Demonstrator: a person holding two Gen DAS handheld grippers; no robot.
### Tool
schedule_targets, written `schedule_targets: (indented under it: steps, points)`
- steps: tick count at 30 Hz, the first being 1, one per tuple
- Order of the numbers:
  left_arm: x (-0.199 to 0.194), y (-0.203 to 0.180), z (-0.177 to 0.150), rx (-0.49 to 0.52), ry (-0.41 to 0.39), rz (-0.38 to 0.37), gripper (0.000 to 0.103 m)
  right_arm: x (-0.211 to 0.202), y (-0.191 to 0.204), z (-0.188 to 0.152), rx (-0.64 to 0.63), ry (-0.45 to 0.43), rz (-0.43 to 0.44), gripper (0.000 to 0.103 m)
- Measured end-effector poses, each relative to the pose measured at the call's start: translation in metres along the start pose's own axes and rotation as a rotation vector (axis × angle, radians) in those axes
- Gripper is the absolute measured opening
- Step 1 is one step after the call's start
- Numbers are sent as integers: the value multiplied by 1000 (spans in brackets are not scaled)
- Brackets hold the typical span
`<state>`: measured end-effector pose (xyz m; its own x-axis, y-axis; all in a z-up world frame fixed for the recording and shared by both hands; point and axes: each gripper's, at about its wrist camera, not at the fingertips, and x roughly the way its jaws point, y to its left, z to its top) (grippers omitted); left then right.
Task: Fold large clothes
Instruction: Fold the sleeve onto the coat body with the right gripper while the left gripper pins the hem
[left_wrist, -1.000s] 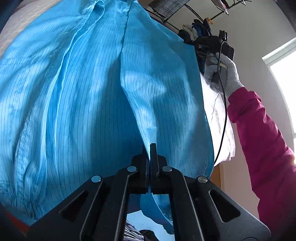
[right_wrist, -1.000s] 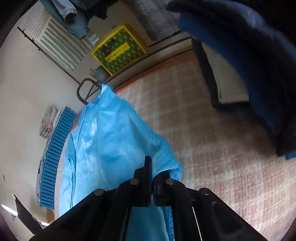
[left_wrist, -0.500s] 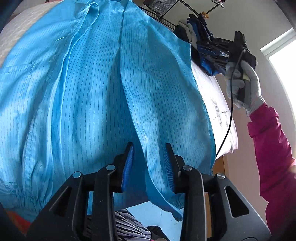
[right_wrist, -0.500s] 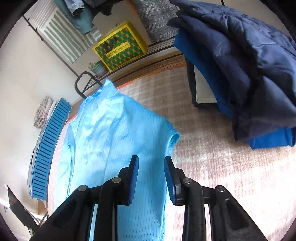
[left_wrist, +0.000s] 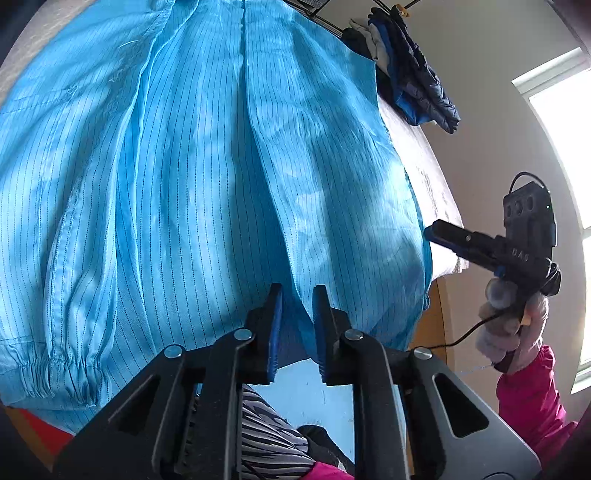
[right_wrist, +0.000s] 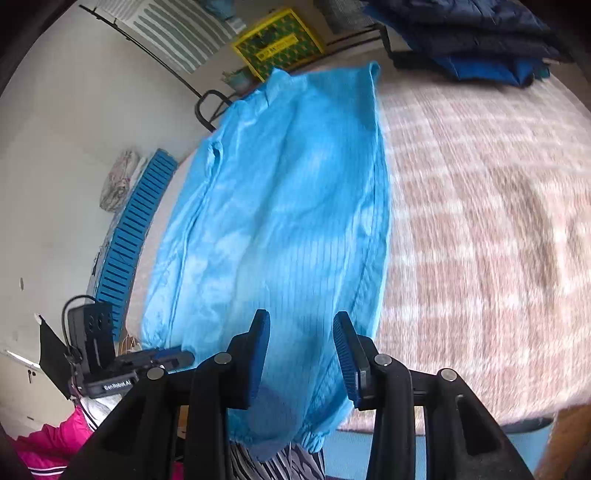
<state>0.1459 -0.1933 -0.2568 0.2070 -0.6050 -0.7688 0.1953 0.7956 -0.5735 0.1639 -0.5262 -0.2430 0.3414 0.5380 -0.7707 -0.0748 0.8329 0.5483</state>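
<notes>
Now the left hand-held gripper (left_wrist: 297, 314) is closing and the right hand-held gripper (right_wrist: 301, 354) opening, both over the blue garment (left_wrist: 192, 177).

Occlusions and blur:
blue garment (right_wrist: 280, 206) hem hidden behind right gripper (right_wrist: 301, 354); bedcover (right_wrist: 480, 229) right of the garment motion-blurred; dark jackets (right_wrist: 461, 33) cropped at top edge.

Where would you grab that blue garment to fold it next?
Probably at the gathered hem that hangs over the near edge of the bed. The blue garment lies flat and long, so its free end is the easiest to lift. Come from the near side, one gripper at each bottom corner. The left gripper is closing and the right gripper opening; neither pinches cloth.
</notes>
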Motion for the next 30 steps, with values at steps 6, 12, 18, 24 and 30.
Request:
schedule_targets:
  steps: [6,12,18,24,30]
  points:
    - [6,-7,5,26,2,-5,4,16,-3,-13,58,-23,72,11]
    - [7,-27,1,78,-16,-7,1,-10,5,-11,35,-80,-19,0]
    - [19,-33,-5,142,2,53,1,-12,-9,-17,40,-62,-67,0]
    - [-7,-38,-7,176,-35,59,1,-17,-7,-22,18,-117,-80,43]
    - [-24,-57,9,223,-100,36,1,-1,-24,-28,87,-112,-18,43]
